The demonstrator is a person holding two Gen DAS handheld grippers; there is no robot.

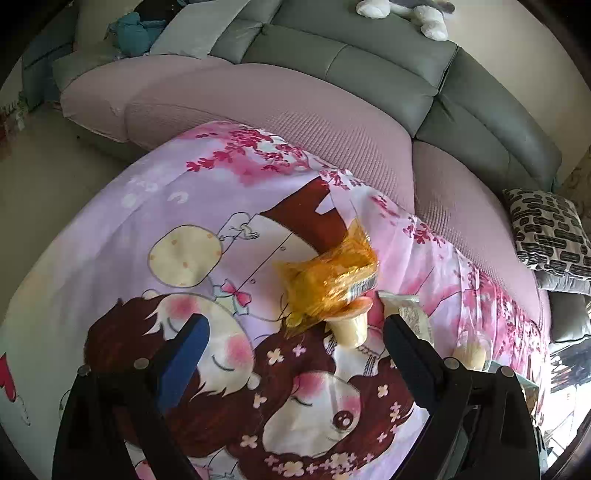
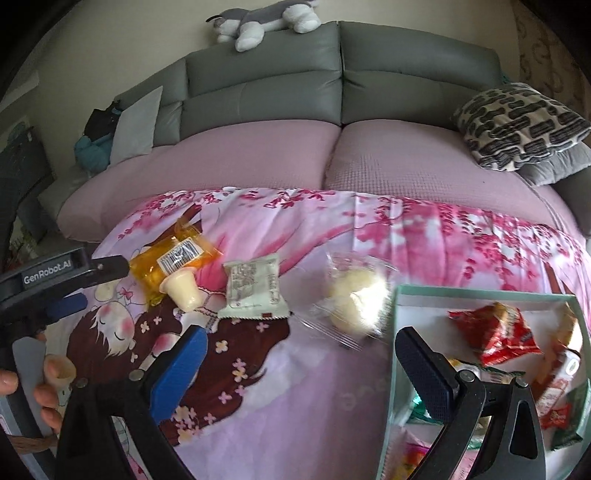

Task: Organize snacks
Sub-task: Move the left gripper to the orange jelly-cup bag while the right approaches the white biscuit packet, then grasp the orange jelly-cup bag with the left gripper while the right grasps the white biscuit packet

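Cloth: pink cartoon-print sheet [image 2: 295,387] spread flat, two drawn faces at its 8 o'clock side.
Sofa: grey leather backrest [image 2: 266,96] at 12 o'clock, pink seat covers [image 2: 258,151] below it.
Plush: grey-and-white toy dog [image 2: 266,18] lying on top of the backrest.
Patterned cushion: black-and-cream [image 2: 517,125] at 2 o'clock.
Plain cushion: pale grey [image 2: 136,122] at 10 o'clock, teal bundle [image 2: 90,153] just beside it.

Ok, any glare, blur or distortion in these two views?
Right wrist view: glare whites out part of the clear-wrapped bun, and the glass box looks motion-smeared. Left wrist view: sharper, blown-out highlight at lower right. Both: strong fisheye bending, dark corners.
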